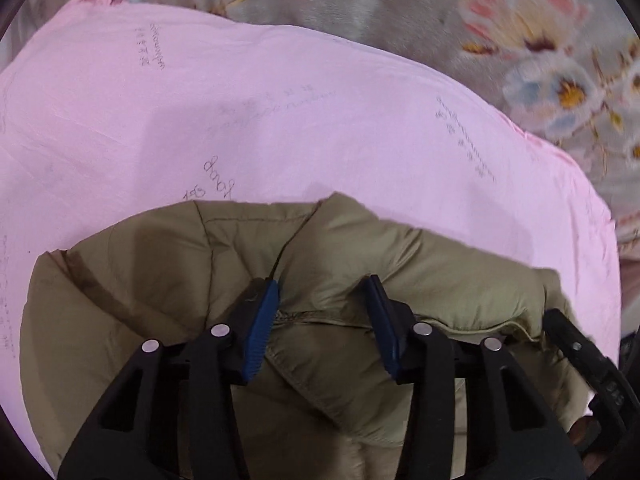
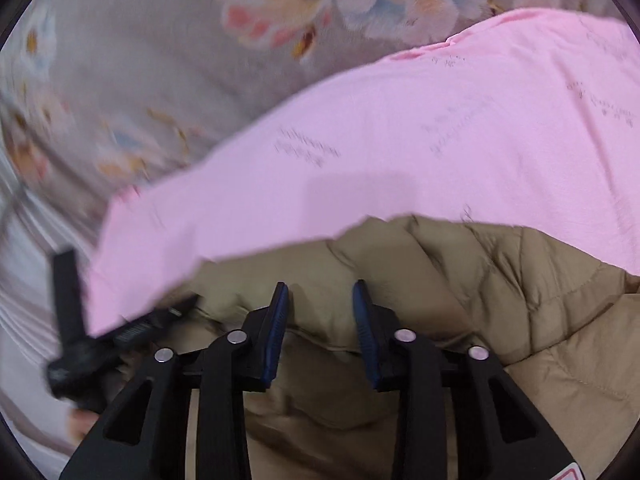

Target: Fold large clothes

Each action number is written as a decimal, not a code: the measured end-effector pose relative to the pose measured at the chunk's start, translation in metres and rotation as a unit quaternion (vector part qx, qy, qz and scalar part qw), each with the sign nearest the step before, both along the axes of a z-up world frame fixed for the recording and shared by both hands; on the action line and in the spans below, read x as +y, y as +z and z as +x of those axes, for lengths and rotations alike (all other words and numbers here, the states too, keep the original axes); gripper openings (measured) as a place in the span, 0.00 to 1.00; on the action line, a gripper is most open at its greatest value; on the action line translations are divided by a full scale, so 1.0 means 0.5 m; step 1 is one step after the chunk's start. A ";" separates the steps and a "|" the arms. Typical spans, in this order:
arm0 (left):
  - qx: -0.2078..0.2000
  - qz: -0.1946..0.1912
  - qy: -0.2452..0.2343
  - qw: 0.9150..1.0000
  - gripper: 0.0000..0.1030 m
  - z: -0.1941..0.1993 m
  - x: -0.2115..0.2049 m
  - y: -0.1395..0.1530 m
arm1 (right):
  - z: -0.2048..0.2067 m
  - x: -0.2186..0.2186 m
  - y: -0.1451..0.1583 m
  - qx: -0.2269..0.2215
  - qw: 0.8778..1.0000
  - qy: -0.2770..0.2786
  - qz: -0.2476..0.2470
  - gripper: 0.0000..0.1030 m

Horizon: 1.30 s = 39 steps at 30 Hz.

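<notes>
Left gripper (image 1: pixel 324 292) jaws apart over olive puffer jacket (image 1: pixel 200 264), pads clear of fabric. Right gripper (image 2: pixel 320 300) jaws apart too, jacket below and between. Jacket lies on pink sheet (image 1: pixel 280 112); floral bedspread (image 1: pixel 400 8) beyond.

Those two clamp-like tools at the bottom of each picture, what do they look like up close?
Each is a matte black plastic tool. The left gripper and the right gripper both have two angular black arms with triangular cut-outs, round silver pivot pins, and dark blue ribbed pads lining the inner faces of the fingers. A red and white label corner shows at the right gripper's base. No cables or sleeves are visible.
</notes>
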<state>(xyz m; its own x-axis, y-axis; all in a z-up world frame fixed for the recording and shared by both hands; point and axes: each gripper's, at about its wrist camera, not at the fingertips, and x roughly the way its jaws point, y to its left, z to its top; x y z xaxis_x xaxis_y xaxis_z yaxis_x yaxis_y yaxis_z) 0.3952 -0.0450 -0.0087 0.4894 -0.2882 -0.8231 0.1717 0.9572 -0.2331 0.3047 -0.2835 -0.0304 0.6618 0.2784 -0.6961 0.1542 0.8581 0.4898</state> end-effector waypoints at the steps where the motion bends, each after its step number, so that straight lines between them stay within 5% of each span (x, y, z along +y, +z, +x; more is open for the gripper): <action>1: -0.005 0.005 -0.003 1.000 0.43 -0.005 0.002 -0.001 | -0.004 0.005 -0.009 0.004 1.000 0.007 -0.022 0.20; 7: -0.059 0.077 -0.015 0.995 0.43 -0.032 -0.026 -0.010 | -0.011 0.040 -0.021 0.014 0.990 0.027 -0.135 0.18; 14: -0.100 0.121 -0.003 0.988 0.43 -0.052 -0.049 -0.018 | -0.010 0.059 -0.031 0.013 0.983 0.019 -0.184 0.18; 39: -0.113 0.168 0.003 0.979 0.43 -0.053 -0.074 -0.021 | 0.000 0.059 -0.034 0.017 0.984 0.023 -0.176 0.19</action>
